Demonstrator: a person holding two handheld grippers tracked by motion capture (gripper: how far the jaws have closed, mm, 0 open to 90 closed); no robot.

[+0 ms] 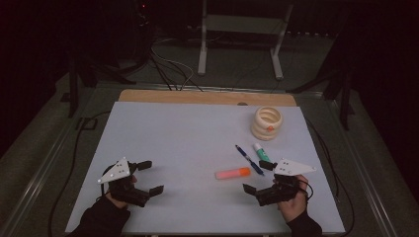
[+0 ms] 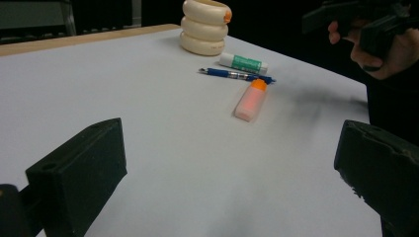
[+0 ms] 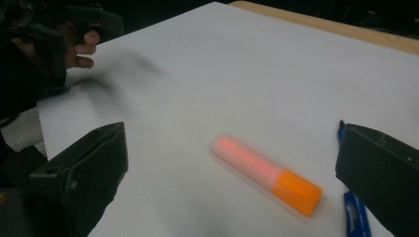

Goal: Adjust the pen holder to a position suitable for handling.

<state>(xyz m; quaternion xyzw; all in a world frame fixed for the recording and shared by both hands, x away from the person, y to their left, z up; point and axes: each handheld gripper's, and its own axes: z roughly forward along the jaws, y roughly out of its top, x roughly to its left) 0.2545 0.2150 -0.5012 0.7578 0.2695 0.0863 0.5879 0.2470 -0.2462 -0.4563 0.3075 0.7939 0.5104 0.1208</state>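
Note:
An orange highlighter lies flat on the white table sheet, just left of my right gripper. That gripper stands open, its jaws wide on either side of the highlighter's near end without touching it. A blue pen lies beside it, and a green and white glue stick lies beyond the pen. My left gripper is open near the table's front left, nothing between its jaws.
A cream holder of stacked rings stands at the back right. A wooden strip runs along the table's far edge. A metal stand and cables lie on the floor beyond.

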